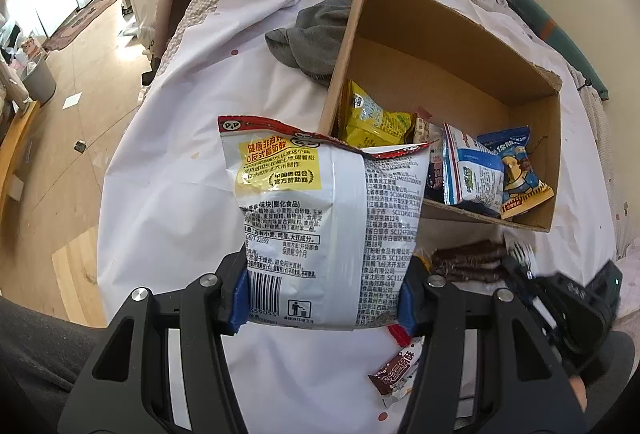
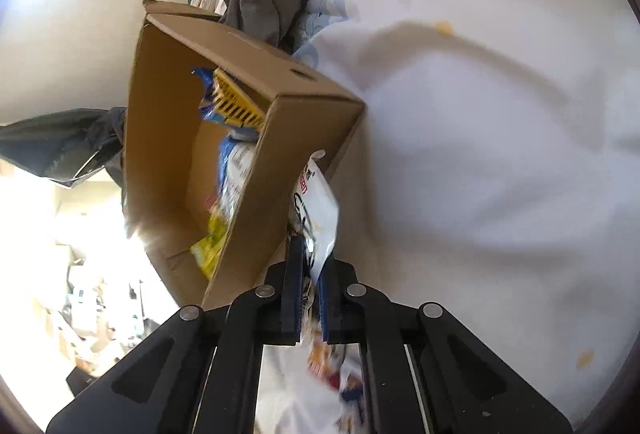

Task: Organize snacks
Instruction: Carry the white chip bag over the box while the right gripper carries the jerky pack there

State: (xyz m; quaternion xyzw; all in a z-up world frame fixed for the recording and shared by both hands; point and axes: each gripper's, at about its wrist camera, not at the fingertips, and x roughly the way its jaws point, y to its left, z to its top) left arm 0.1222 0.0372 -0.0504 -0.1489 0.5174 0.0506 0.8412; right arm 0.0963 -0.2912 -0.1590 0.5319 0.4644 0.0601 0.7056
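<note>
gripping the lower end of a silver puffed-snack bag [image 1: 320, 218], the left gripper [image 1: 320, 302] had its blue-padded jaws clamped on the bag's two sides, the bag's top edge reaching toward twelve o'clock and overlapping the near corner of the cardboard box [image 1: 460, 46]. the right gripper [image 2: 310, 294] was likewise pinched on a white snack packet [image 2: 316, 210], held just outside the box wall [image 2: 256, 218]. inside the box at two o'clock lay yellow packets [image 1: 372, 122] and blue-and-white packets [image 1: 476, 170], so part of the sorting looked done. left over on the white sheet [image 1: 168, 162]: chocolate-coated sticks [image 1: 468, 262] at four o'clock and a brown wrapped bar [image 1: 396, 374] at five o'clock. a grey garment [image 1: 312, 42] sat against the box's outer wall at twelve o'clock.
</note>
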